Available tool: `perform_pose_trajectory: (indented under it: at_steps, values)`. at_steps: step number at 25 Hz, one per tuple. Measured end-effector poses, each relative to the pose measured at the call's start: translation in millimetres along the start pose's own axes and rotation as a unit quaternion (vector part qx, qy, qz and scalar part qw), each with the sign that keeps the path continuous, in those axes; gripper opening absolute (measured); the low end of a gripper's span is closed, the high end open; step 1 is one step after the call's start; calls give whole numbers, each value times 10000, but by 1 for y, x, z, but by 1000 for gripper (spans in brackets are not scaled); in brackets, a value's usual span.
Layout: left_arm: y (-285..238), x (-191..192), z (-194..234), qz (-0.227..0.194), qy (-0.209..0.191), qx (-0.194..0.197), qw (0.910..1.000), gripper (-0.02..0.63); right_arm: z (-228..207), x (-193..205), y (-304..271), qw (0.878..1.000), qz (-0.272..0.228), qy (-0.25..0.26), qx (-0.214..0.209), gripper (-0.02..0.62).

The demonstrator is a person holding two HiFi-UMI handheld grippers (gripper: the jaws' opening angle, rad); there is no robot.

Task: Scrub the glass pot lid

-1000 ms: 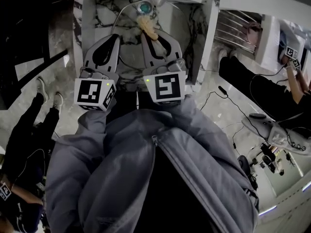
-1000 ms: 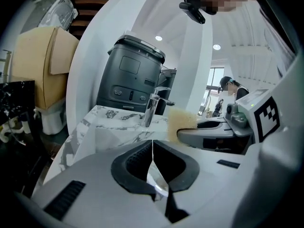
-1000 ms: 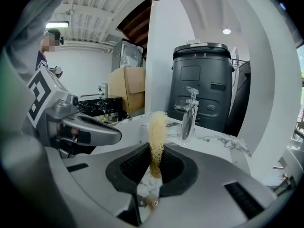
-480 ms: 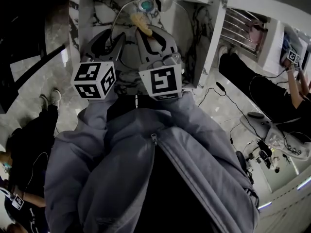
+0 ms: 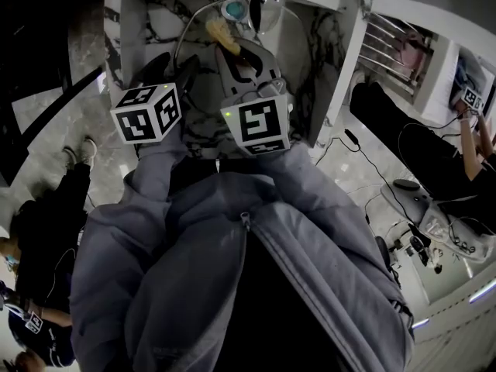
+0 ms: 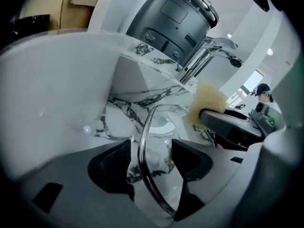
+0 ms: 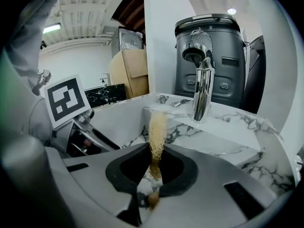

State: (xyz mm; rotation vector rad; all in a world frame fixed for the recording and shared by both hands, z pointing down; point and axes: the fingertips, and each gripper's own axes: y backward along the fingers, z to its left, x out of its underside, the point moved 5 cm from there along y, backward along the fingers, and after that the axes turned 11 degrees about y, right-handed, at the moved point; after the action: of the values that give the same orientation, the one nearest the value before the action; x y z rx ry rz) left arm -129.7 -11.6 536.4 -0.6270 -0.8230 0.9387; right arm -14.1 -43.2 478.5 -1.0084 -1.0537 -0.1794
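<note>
The left gripper (image 6: 152, 158) has just been opening its jaws. They stand wide, with the glass lid (image 6: 141, 160) on edge between them, unclamped, in the sink (image 6: 57, 103); the head view hides this. The right gripper (image 7: 151, 175) pinches a sponge (image 7: 156, 127), with the faucet (image 7: 202, 94) at one o'clock.

Sink (image 5: 311, 56): white marble, dark veins.
Faucet (image 7: 202, 96): chrome, at the sink's back edge, spout over the basin.
Appliance (image 7: 216, 56): dark grey, upright just behind the faucet.
Rack (image 5: 387, 41): metal bars, beyond the sink's right edge.
Cardboard box (image 7: 129, 72): tan, well behind the sink.
</note>
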Motion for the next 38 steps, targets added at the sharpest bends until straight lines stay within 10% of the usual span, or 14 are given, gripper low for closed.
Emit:
perform_pose_trajectory:
  at_steps: [10, 13, 24, 38]
  values:
    - [-21, 18, 8, 694, 502, 304, 9959, 266, -14, 9, -7, 9999, 136, 15, -78, 51]
    - [-22, 21, 9, 814, 541, 313, 9947, 157, -16, 10, -6, 9998, 157, 37, -75, 51]
    - [1, 11, -17, 625, 608, 773, 9932, 70, -18, 14, -2, 9938, 532, 972, 17, 51]
    - [9, 5, -36, 326, 736, 690, 9944, 41, -35, 25, -24, 9189, 1494, 3597, 632, 51]
